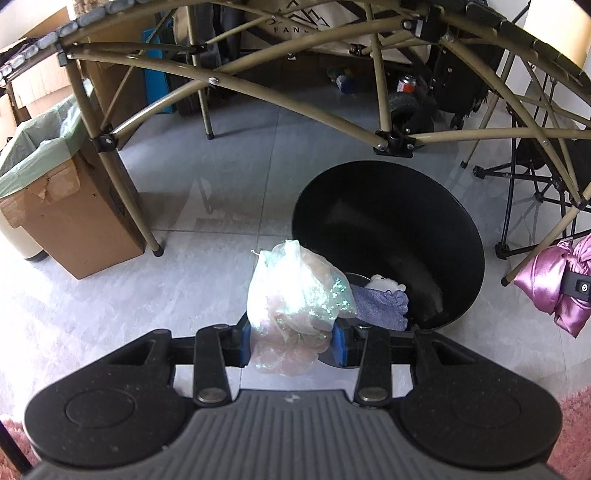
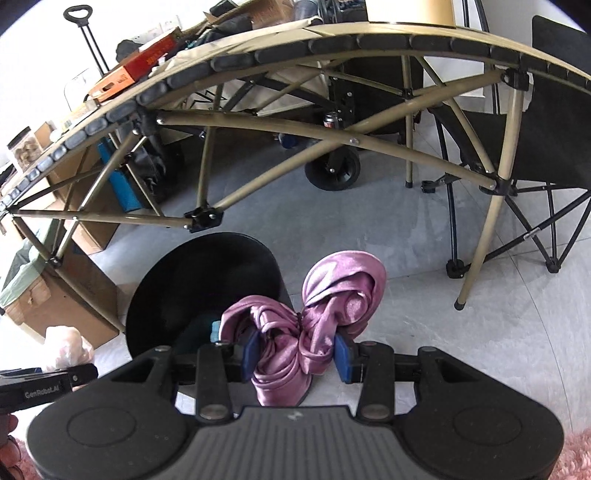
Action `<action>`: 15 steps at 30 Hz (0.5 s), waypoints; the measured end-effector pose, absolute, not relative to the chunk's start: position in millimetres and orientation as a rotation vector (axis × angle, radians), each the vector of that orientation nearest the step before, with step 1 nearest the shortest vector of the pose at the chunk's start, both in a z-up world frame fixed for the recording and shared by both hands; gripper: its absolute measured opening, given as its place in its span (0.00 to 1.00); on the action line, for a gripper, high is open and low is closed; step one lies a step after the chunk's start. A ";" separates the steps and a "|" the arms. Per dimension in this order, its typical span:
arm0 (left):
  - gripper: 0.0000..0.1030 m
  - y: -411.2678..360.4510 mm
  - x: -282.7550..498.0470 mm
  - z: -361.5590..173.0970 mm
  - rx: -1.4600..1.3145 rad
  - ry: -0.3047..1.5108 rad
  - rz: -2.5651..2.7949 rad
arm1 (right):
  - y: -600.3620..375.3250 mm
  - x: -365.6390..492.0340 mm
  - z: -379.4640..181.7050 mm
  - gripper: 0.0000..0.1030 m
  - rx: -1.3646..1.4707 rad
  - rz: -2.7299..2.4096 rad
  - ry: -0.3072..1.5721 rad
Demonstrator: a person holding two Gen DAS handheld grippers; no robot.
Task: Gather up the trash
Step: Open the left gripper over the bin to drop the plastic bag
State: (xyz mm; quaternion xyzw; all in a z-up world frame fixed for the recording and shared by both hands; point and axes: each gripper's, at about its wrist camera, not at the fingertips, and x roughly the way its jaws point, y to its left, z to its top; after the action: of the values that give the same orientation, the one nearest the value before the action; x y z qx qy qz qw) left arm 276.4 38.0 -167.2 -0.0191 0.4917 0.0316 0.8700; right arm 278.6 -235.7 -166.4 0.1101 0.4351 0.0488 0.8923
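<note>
1. Underfoot, pale grey floor tiles [image 1: 207, 192] run beneath a folding camp table whose tan tube frame [image 1: 258, 92] crosses overhead; a pink shaggy rug [image 1: 576, 424] shows at the near edge.
2. A black round bin [image 1: 391, 236] stands open on the tiles, with a bluish cloth [image 1: 380, 306] and something small and white inside.
3. At the left, a cardboard box [image 1: 70, 221] lined with a green bag [image 1: 40, 147] sits by a table leg; a black folding chair [image 2: 546, 155] and a wheeled cart [image 2: 334, 173] stand further back.
4. The left gripper [image 1: 291, 341] has its blue fingers [image 1: 340, 343] clamped on a crumpled clear plastic bag [image 1: 291, 295], held just at the bin's near rim.
5. The right gripper [image 2: 295, 356] has its fingers [image 2: 341, 356] clamped on a bunch of shiny pink satin cloth [image 2: 325, 295], just right of the bin.
6. Readable writing: "FAN…" on a beige bag [image 1: 295, 22] behind the table, and "GenRobot.AI" on the other gripper's side [image 2: 42, 393].
</note>
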 end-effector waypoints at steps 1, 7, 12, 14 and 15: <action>0.39 36.1 280.0 -166.8 -0.038 1.032 0.060 | -235.3 279.1 -167.1 0.39 0.231 0.100 0.906; 0.39 17.8 299.7 -163.3 -0.025 1.033 0.041 | -234.6 282.3 -169.7 0.39 0.229 0.096 0.914; 0.39 -5.2 317.3 -159.4 -0.019 1.026 0.017 | -243.0 285.9 -176.6 0.39 0.238 0.054 0.929; 0.39 -15.0 323.7 -158.8 -0.014 1.027 0.004 | -248.3 287.4 -181.2 0.39 0.243 0.033 0.938; 0.39 -20.1 327.2 -158.9 -0.013 1.031 -0.002 | -251.0 287.5 -183.0 0.39 0.244 0.024 0.941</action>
State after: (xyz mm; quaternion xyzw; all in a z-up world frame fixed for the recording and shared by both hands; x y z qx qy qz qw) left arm 327.2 -20.1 -158.9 -0.0060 0.4929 -0.0008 0.8701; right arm 287.5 -251.0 -183.0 0.1171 0.4522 0.0116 0.8841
